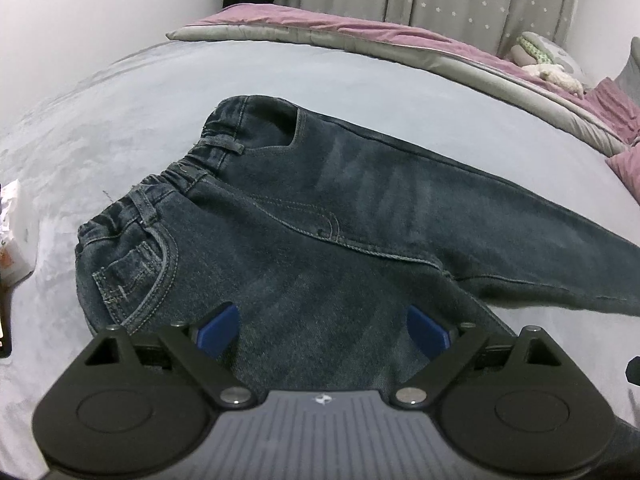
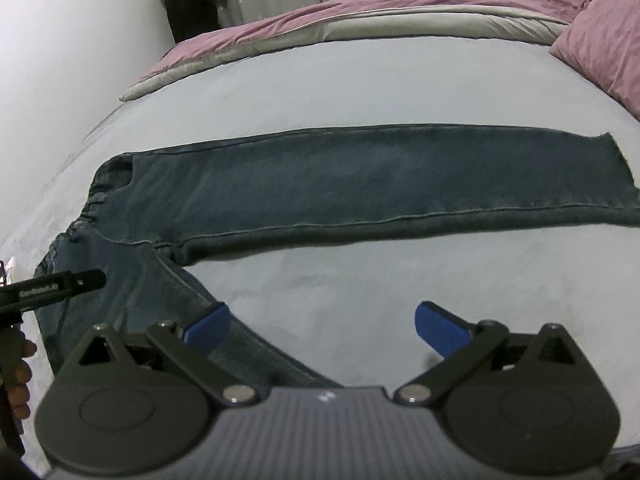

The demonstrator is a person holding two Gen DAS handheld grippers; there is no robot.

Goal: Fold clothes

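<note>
Left gripper (image 1: 322,330) above jeans (image 1: 304,216), fingers apart. Right gripper (image 2: 322,328) same. Jeans dark blue, flat, 2 legs spread.

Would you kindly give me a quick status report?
Left gripper open over jeans. Right gripper open, empty. Jeans spread flat, unfolded. Nothing obstructing.

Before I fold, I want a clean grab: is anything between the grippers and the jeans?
Nothing visible. The left gripper hangs open directly over the jeans; the right gripper is open beside the near leg.
</note>
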